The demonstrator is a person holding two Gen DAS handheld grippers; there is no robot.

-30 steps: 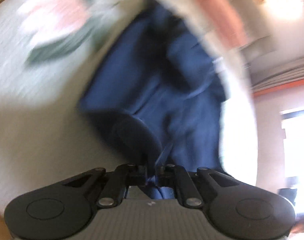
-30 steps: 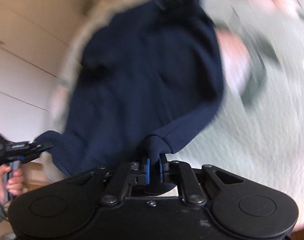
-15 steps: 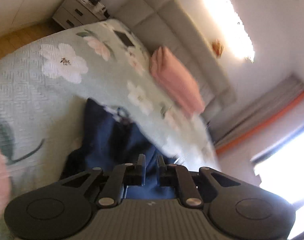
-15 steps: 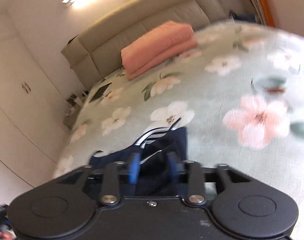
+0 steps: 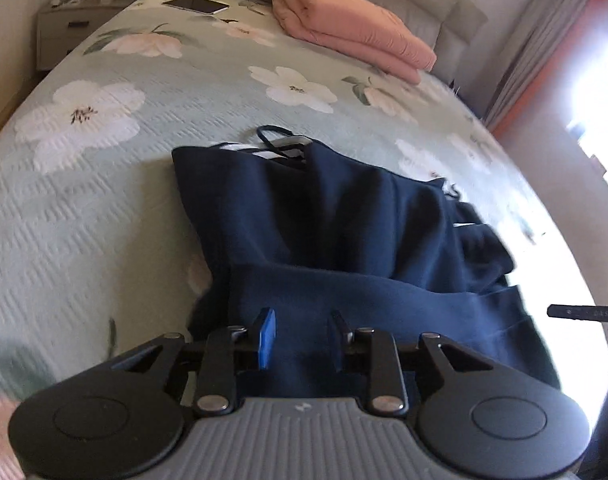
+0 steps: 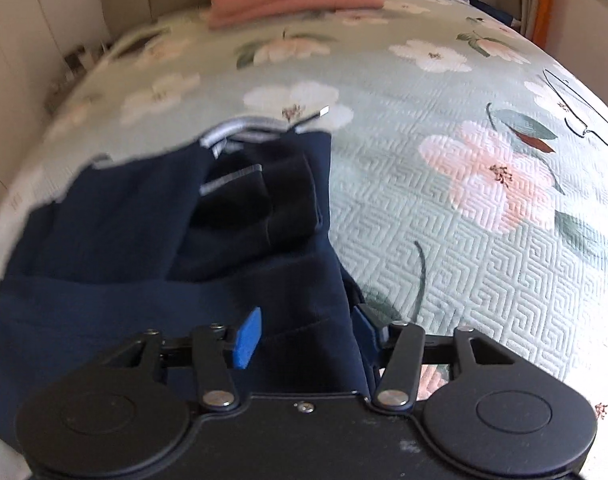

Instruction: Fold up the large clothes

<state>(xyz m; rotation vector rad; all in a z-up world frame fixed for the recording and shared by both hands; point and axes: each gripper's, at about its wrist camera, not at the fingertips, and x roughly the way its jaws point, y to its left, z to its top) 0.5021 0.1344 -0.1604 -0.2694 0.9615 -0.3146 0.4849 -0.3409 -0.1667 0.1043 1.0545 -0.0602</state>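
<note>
Garment: the navy garment (image 5: 343, 240) lies on the bed, folded over on itself, with 1 thick folded band running across its near end and looser folds behind it. White stripes and a dark loop show at its far end (image 6: 232, 136).
Where it sits: you have it on the near part of the bed, its far edge toward the headboard and well apart from the pink stack.
Left tool: your left tool (image 5: 300, 338) hangs over the near folded band with its jaws parted. They have just been opening. Navy cloth shows in the gap, but the blue pads (image 5: 267, 336) do not press on it.
Right tool: your right tool (image 6: 305, 334) stands at the garment's near right edge, jaws wider apart than the left pair and also just opened. The cloth edge lies between the pads (image 6: 248, 336) with no pinch on it.
Bed: a pale green quilted bedspread (image 6: 443, 240) with large white and pink flowers carries everything.
Further off: a folded pink blanket (image 5: 351, 28) rests near the headboard, and a tablet (image 5: 196, 4) lies flat beside it on the bedspread.
Edge of view: a nightstand (image 5: 64, 28) stands by the bed's far left corner.
</note>
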